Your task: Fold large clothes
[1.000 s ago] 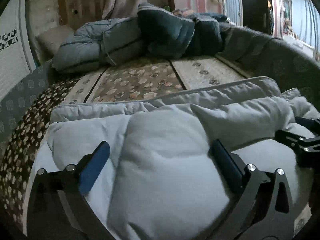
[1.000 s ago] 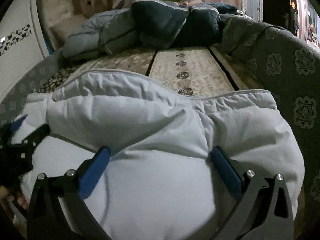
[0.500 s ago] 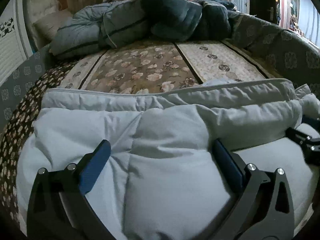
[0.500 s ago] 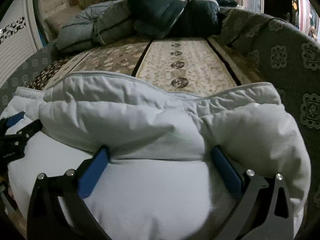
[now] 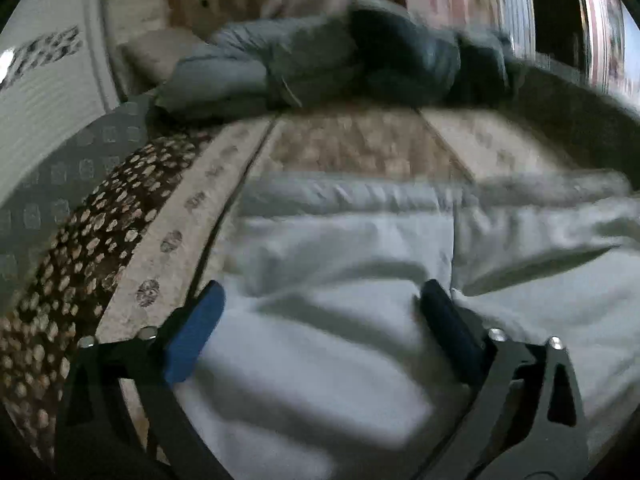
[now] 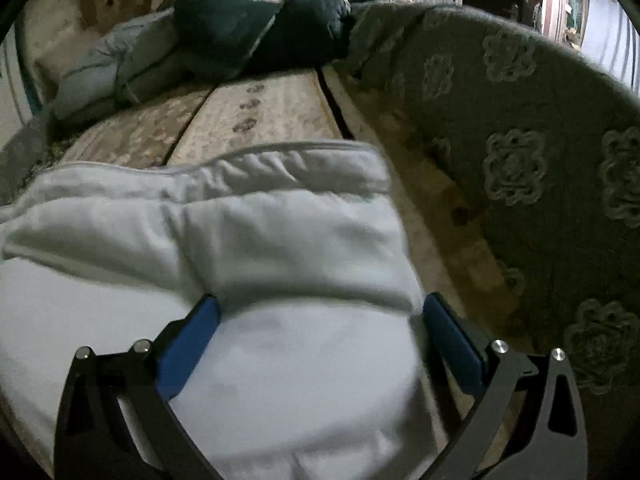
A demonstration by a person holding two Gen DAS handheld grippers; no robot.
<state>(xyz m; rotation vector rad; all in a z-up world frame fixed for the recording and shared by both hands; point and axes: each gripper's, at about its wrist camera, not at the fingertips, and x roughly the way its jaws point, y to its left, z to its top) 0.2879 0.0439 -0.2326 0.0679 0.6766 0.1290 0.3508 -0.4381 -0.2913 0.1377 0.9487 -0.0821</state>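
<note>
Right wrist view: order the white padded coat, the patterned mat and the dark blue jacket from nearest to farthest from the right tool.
1. White padded coat: between the right tool's fingers.
2. Patterned mat: centre, beyond the coat.
3. Dark blue jacket: piled at the far end.

One white padded garment, folded. Two grippers, left and right, each with two blue pads. Two dark quilted garments at the back. One pillow.
</note>
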